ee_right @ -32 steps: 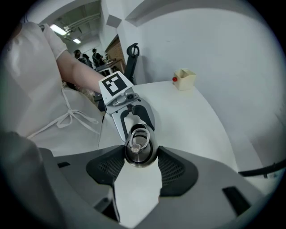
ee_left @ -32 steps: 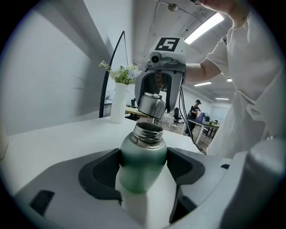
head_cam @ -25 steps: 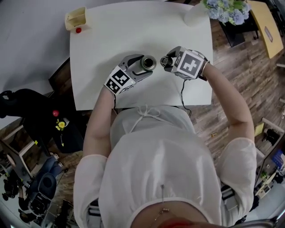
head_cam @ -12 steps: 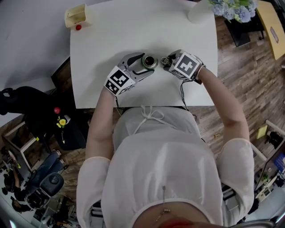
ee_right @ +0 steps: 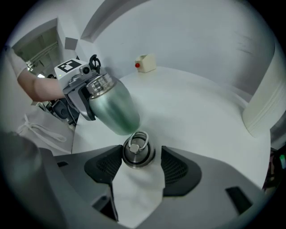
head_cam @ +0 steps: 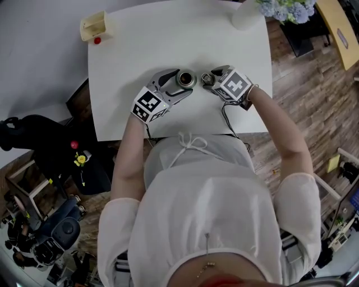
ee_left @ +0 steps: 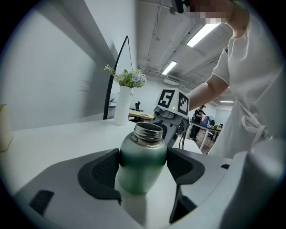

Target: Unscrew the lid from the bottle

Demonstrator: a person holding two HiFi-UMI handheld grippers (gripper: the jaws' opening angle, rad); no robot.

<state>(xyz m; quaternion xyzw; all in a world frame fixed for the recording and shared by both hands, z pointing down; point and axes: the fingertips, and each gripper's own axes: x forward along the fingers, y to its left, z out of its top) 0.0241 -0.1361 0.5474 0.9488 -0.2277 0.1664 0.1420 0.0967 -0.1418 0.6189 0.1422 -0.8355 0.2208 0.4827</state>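
Lid (ee_right: 136,151) lowered to table (ee_right: 201,112), right hand-held gripper (ee_right: 142,156) opening around it

bottle (head_cam: 186,79) on table (head_cam: 140,50) | lid (head_cam: 206,78) just right of bottle | vase (head_cam: 245,17) far-right corner | box (head_cam: 93,25) far-left corner

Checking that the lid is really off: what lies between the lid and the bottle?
Nothing but a narrow strip of bare white table lies between the lid and the open bottle. This shows in the head view.

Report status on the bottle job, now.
Left hand-held gripper shut on bottle, mouth open. Right hand-held gripper jaws just been opening; lid off, standing on table between them. Nothing in the way.
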